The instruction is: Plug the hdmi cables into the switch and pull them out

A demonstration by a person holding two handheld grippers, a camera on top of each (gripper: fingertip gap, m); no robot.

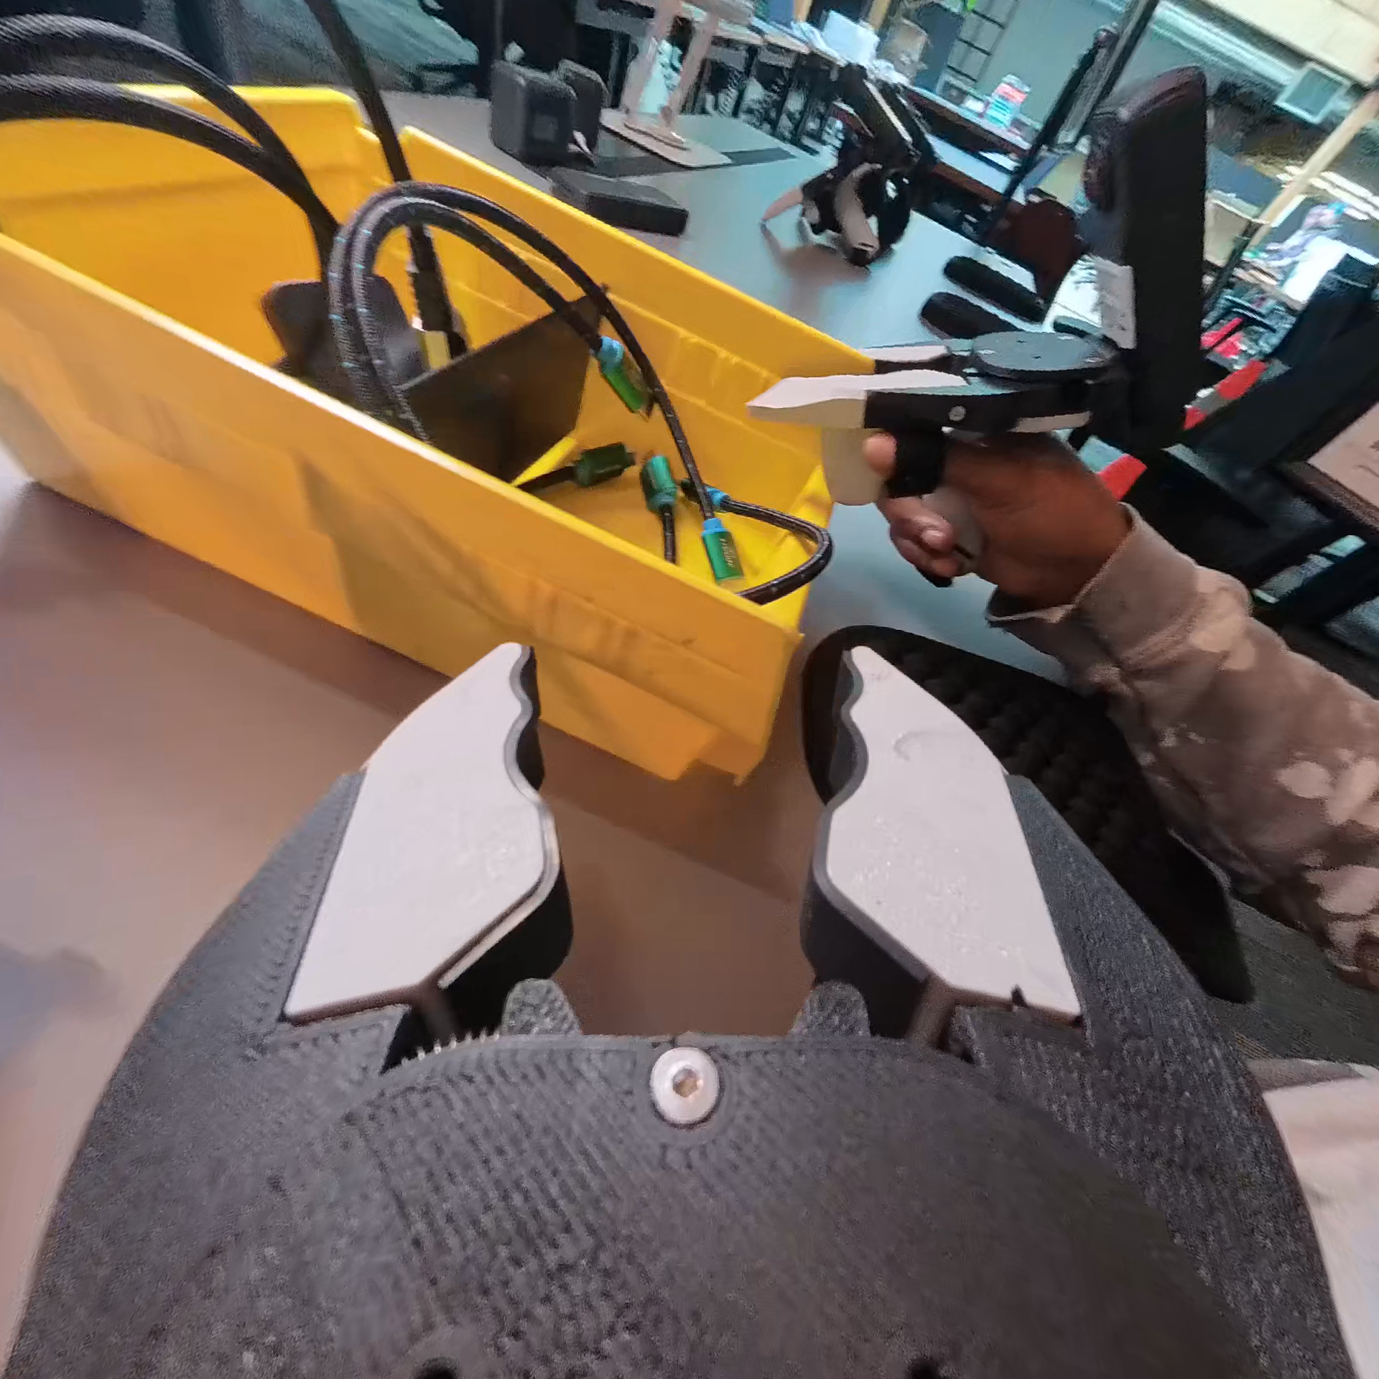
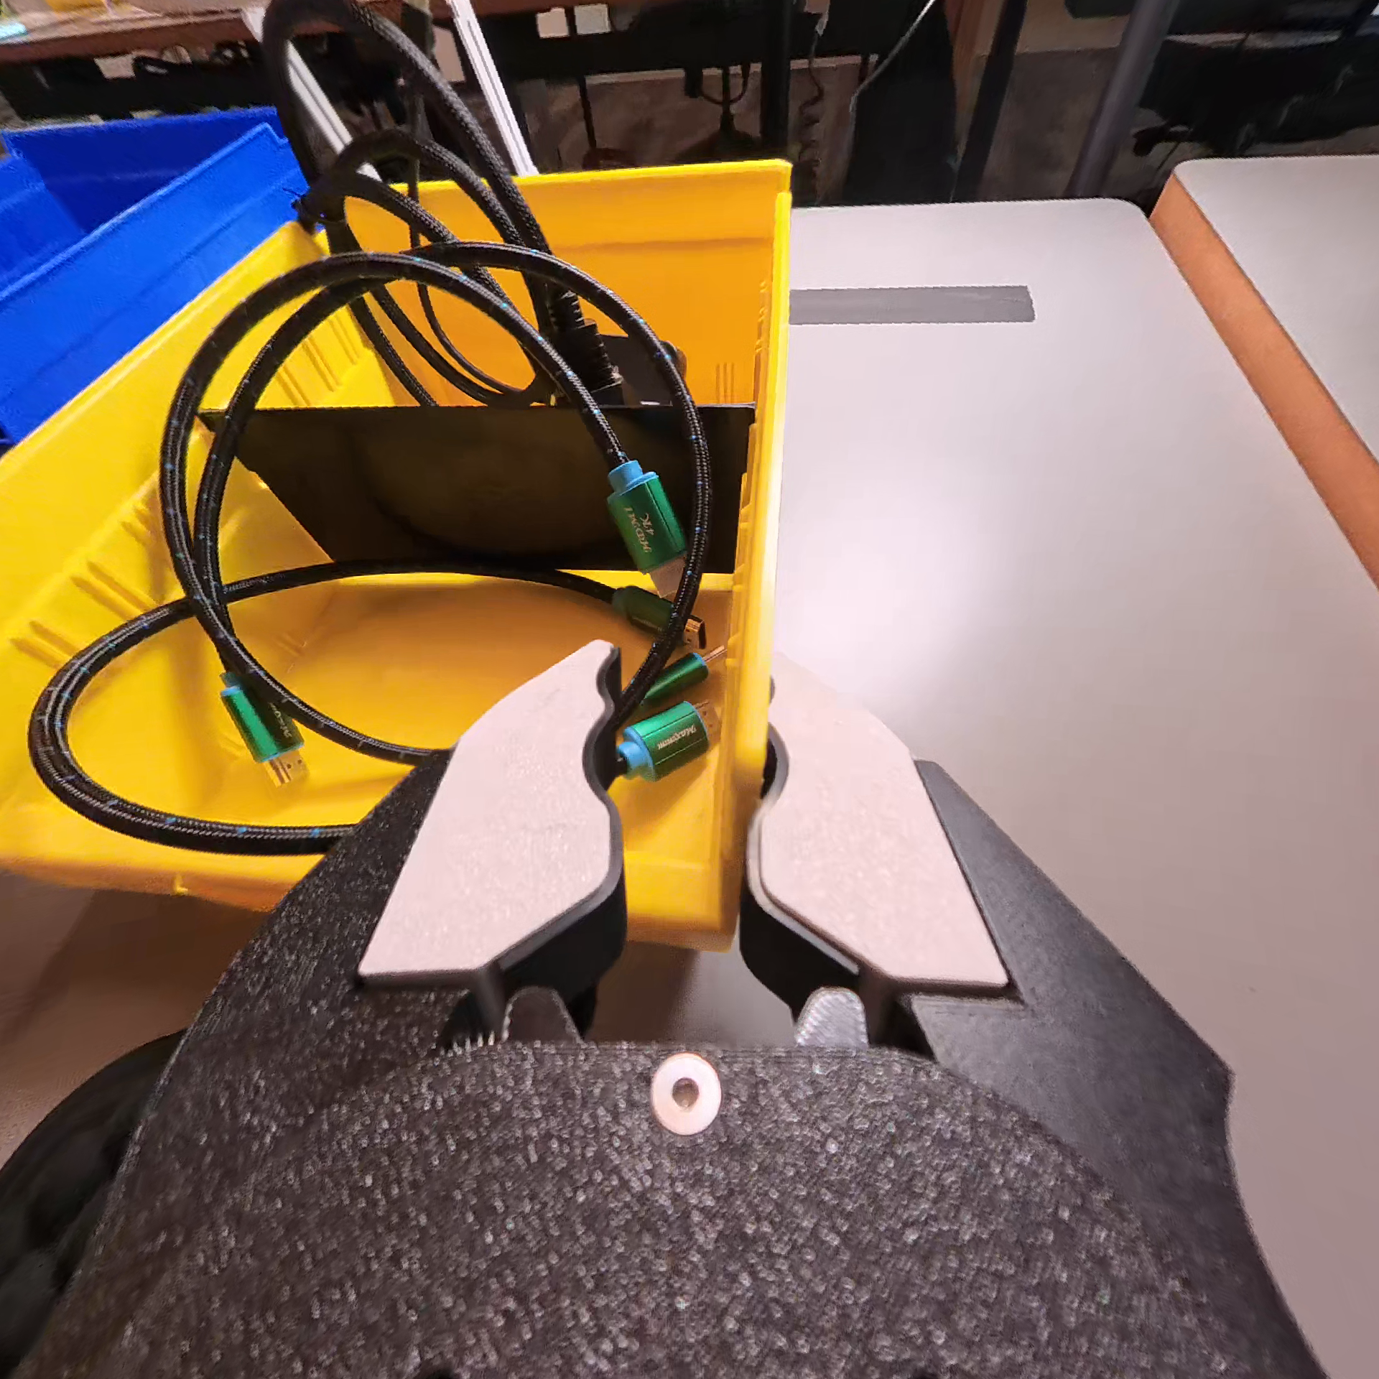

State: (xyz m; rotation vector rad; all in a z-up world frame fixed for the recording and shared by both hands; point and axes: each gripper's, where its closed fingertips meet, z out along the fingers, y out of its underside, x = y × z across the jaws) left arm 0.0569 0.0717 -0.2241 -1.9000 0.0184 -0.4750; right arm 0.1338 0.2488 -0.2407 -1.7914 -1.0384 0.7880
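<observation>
A yellow bin (image 1: 448,537) holds braided black HDMI cables with green plugs (image 1: 720,548). A black divider (image 2: 477,485) crosses it. Behind the divider sits a black box (image 2: 642,373) with cables going into it, mostly hidden. My left gripper (image 1: 690,671) is open and empty, short of the bin's near wall. My right gripper (image 2: 698,671) is open and straddles the bin's side wall (image 2: 754,448). A green plug (image 2: 668,742) lies just inside, next to its left finger. Another plug (image 2: 645,522) hangs against the divider. The right gripper also shows in the left wrist view (image 1: 806,395).
A blue bin (image 2: 112,224) stands beside the yellow one. A grey tape strip (image 2: 910,304) lies on the pale table to the right. A black chair (image 1: 1045,746) is below the hand's sleeve. Another gripper (image 1: 851,209) and black boxes rest on the far desk.
</observation>
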